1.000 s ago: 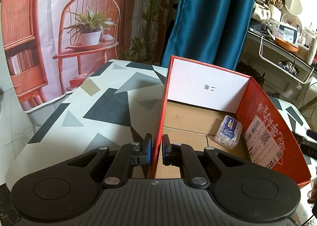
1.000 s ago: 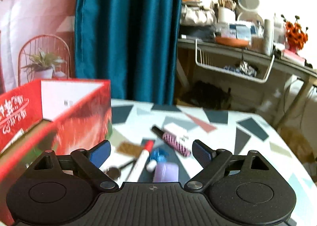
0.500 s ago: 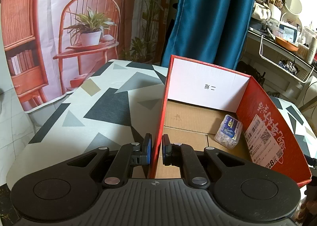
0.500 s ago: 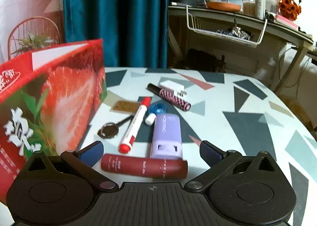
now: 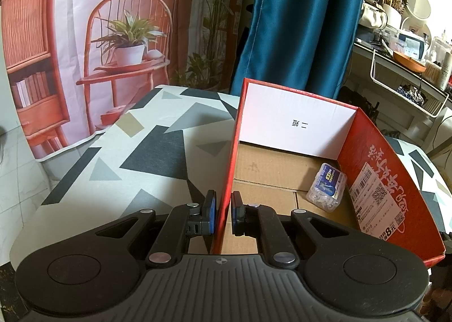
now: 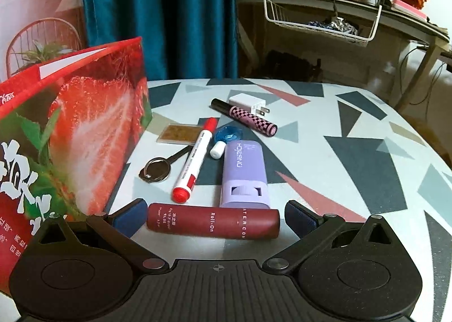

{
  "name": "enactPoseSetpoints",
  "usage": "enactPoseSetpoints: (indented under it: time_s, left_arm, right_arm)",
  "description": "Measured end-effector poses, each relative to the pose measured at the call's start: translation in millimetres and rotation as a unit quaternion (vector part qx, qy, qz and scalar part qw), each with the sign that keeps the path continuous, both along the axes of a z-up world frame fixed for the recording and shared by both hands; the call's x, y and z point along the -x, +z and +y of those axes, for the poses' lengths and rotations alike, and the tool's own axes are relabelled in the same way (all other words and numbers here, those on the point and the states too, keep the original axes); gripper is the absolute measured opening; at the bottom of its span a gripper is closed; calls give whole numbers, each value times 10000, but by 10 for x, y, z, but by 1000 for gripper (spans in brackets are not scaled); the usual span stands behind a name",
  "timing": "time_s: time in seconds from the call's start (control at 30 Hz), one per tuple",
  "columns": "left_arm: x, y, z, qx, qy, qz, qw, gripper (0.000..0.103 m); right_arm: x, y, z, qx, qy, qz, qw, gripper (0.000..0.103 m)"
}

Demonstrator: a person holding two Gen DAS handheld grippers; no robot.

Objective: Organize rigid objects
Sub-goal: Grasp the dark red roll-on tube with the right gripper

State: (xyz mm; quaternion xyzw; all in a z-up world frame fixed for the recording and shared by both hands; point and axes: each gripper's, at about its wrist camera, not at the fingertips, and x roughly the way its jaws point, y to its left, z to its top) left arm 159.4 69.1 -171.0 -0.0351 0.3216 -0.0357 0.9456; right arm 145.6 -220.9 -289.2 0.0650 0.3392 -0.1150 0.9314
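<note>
My left gripper [image 5: 223, 216] is shut on the left wall of the red cardboard box [image 5: 230, 166], one finger outside and one inside. A clear plastic case with a blue label [image 5: 326, 190] lies in the box. My right gripper [image 6: 213, 216] is open, its fingers on either side of a dark red roll-on tube [image 6: 213, 221] lying crosswise on the table. Beyond it lie a lilac case [image 6: 244, 173], a red-capped marker [image 6: 195, 159], a pink checked tube [image 6: 247, 118], a white plug [image 6: 248, 104], a blue disc [image 6: 228, 134], a small white cap [image 6: 217, 150], a metal key ring [image 6: 156, 170] and a brown card [image 6: 178, 133].
The box's strawberry-printed outer wall [image 6: 84, 138] stands close to the left of my right gripper. The patterned table [image 6: 353, 158] extends to the right. A shelf with a wire basket [image 6: 319, 22] and a teal curtain [image 6: 158, 16] stand behind the table.
My right gripper has dropped lower and closer to the table, so the dark red roll-on tube now lies between its open fingers. My left gripper and the box have not moved.
</note>
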Motion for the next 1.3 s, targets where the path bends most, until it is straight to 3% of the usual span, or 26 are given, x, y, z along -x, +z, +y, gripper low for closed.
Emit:
enactPoseSetpoints:
  time_s: [0.2,0.57,0.93,1.3]
  left_arm:
    - [0,0,-1,1,1,1,10000,12]
    - [2,-2,3,4,7,4,10000,12]
    - [11,-14,0,11,10,23,10000,12]
    - [7,-16,-8,16,10,52,10000,12]
  right_arm:
    - [-44,-43,53,123,165,120,9997,103]
    - [-42,-98,-144,-395,-142,166,9990,103]
    - [-97,-115,-40,3,-75,448,9990,103]
    - [-104,-114,-47,-13,-70,471,9989,103]
